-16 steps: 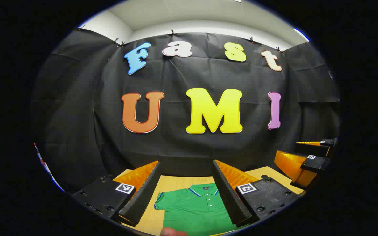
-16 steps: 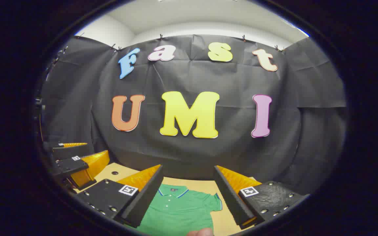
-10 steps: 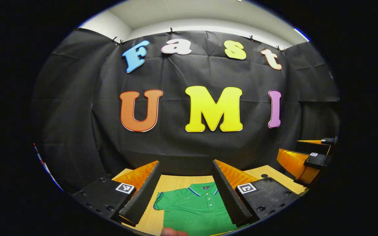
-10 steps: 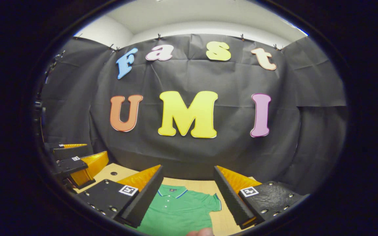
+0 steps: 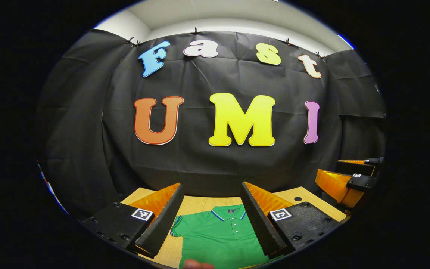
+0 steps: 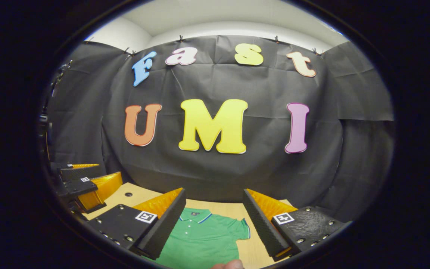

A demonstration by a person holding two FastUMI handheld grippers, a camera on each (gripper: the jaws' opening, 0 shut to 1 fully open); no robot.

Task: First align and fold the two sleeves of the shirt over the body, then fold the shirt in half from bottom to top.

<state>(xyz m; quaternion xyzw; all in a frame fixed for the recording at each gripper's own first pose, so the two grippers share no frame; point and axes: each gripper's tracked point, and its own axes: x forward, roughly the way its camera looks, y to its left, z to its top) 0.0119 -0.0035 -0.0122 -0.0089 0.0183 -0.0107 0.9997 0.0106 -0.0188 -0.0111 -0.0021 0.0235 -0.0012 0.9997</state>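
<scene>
Green polo shirt [image 5: 220,235] spread flat on the wooden table [image 5: 200,204], collar toward the far wall, sleeves unfolded. Left gripper [image 5: 211,220] and right gripper [image 6: 213,224] above its near part — jaws spread wide, grasping nothing, clear of the cloth.

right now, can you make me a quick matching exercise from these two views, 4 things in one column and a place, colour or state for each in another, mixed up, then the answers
Things:
1. polo shirt
2. table
3. left gripper
4. shirt collar

Descriptions:
A. light wood, with a small round hole near its far edge
B. open, held above the shirt, gripping nothing
C. green, lying flat with its sleeves still spread out
D. edged with a blue stripe, at the shirt's far end

Pairs: 1-C, 2-A, 3-B, 4-D
</scene>
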